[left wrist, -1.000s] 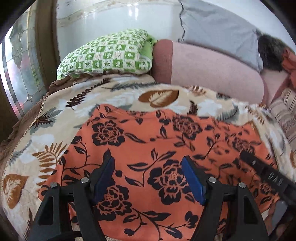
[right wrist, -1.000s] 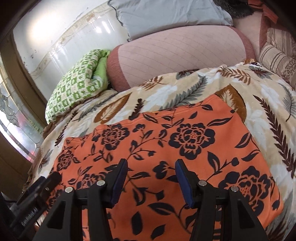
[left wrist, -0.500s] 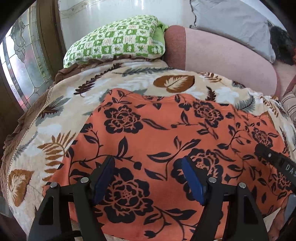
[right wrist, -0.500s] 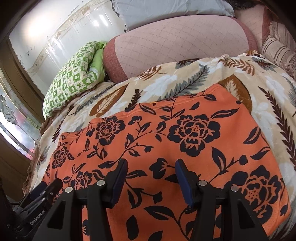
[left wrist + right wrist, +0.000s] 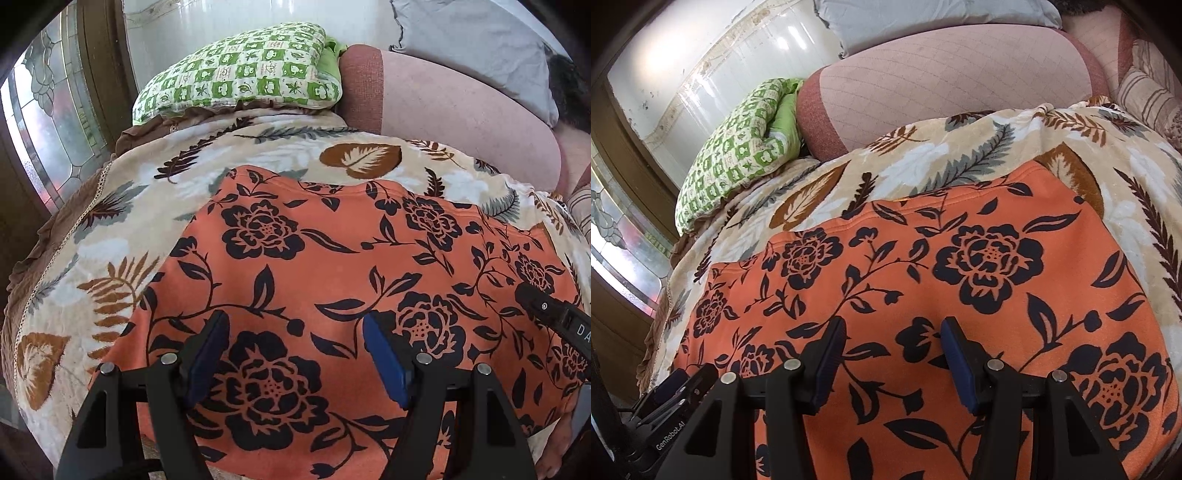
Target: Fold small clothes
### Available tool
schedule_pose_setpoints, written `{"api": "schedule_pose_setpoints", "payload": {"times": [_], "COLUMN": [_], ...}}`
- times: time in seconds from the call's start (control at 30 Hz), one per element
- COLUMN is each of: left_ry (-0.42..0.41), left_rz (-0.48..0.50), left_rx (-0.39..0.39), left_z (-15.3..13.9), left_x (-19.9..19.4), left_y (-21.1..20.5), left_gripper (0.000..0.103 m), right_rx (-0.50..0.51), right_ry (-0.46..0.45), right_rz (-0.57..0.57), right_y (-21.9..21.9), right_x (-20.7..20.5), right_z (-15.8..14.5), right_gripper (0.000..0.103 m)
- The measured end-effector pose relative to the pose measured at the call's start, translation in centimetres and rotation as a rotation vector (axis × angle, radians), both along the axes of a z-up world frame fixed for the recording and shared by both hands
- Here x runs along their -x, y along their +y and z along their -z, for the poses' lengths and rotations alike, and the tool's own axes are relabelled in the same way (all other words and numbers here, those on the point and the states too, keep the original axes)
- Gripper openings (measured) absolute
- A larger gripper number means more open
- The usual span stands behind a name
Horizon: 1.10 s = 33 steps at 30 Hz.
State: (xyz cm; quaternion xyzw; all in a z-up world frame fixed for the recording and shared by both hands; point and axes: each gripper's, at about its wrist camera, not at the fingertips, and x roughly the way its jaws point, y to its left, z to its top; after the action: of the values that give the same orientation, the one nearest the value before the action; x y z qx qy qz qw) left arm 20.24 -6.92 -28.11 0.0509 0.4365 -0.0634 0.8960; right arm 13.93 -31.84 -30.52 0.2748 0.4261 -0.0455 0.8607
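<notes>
An orange garment with black flowers (image 5: 332,266) lies spread flat on a leaf-print blanket; it also fills the right wrist view (image 5: 960,280). My left gripper (image 5: 295,328) is open and empty, low over the garment's near left part. My right gripper (image 5: 892,334) is open and empty over the garment's near middle. The right gripper's body shows at the right edge of the left wrist view (image 5: 554,314); the left gripper's body shows at the lower left of the right wrist view (image 5: 676,398).
The beige leaf-print blanket (image 5: 122,229) covers the bed. A green checked pillow (image 5: 243,77), a pink bolster (image 5: 454,103) and a grey pillow (image 5: 476,40) lie at the back. A stained-glass window (image 5: 48,122) stands at the left. Striped cushions (image 5: 1145,88) sit far right.
Both grippers have dropped lower and closer to the garment, which looms larger in both views. Jaws stay open. The garment has not moved.
</notes>
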Motion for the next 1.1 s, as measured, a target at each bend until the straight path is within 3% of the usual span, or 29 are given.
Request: {"api": "schedule_pose_setpoints", "payload": {"times": [0.2,0.3,0.4,0.53,0.73,0.83,0.87,0.97,1.1], "left_ry": [0.011,0.069,0.058,0.052,0.045,0.05,0.066,0.121,0.131], "left_rz": [-0.008,-0.014,0.003,-0.063,-0.168,-0.222,-0.236,-0.281,-0.299], "left_rx": [-0.028,-0.032,-0.049,0.058,0.092,0.051,0.081,0.188,0.244], "left_z": [0.6,2.1,1.9,0.1,-0.5,0.1,0.4,1.2,1.2], "left_x": [0.3,-0.1,0.3,0.6,1.3,3.3,4.1,5.8,5.8], "left_y": [0.6,1.3,1.5,4.5,9.0,10.7,11.4,13.1,13.1], "left_gripper": [0.075,0.075,0.075,0.075,0.075,0.075,0.075,0.075,0.076], "right_rx": [0.025,0.095,0.155,0.07,0.061,0.069,0.09,0.161,0.021], "right_ry": [-0.001,0.076,0.081,0.034,-0.04,0.017,0.063,0.053,0.013], "right_rz": [-0.059,-0.107,-0.12,-0.087,-0.193,-0.272,-0.305,-0.336,-0.286], "right_y": [2.0,3.5,4.4,3.7,6.8,8.9,9.6,10.5,8.3], "right_x": [0.0,-0.6,-0.6,0.2,0.5,-0.1,-0.4,-0.3,0.4], "right_z": [-0.3,0.7,0.6,-0.5,-2.4,-1.3,-0.4,-0.2,-1.2], "right_gripper": [0.057,0.058,0.058,0.057,0.057,0.058,0.058,0.058,0.058]}}
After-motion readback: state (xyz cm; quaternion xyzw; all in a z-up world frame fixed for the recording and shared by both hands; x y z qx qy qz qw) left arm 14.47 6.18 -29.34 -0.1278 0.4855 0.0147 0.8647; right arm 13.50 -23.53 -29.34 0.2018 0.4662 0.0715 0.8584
